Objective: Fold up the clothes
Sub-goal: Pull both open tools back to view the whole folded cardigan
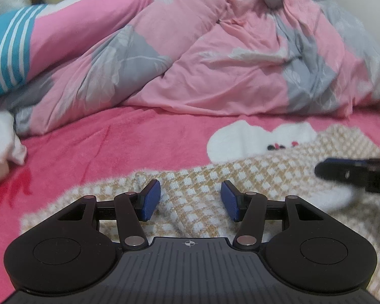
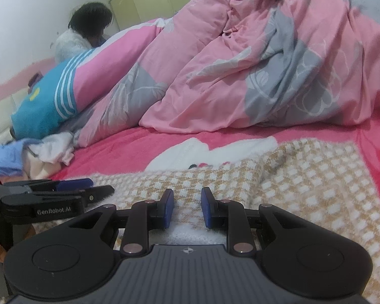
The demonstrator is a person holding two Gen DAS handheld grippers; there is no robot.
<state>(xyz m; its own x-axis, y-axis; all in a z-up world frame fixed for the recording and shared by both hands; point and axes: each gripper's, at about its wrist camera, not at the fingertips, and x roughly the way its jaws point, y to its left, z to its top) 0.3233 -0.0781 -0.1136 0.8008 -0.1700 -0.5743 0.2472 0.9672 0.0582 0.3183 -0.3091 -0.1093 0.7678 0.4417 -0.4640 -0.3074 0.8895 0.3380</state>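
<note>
The right gripper point(image 2: 187, 207) hovers low over a tan-and-white checked garment point(image 2: 291, 190) spread flat on the pink bed point(image 2: 129, 149); its blue pads point(image 2: 168, 209) stand apart with nothing between them. The left gripper point(image 2: 88, 190) lies at the garment's left edge. Behind, a pink-and-grey duvet point(image 2: 240, 63) is heaped. A person point(image 2: 83, 35) sits at far left.

Bunched quilt point(image 1: 215, 58) walls off the far side; pink bedsheet point(image 1: 114, 141) before it lies open
</note>
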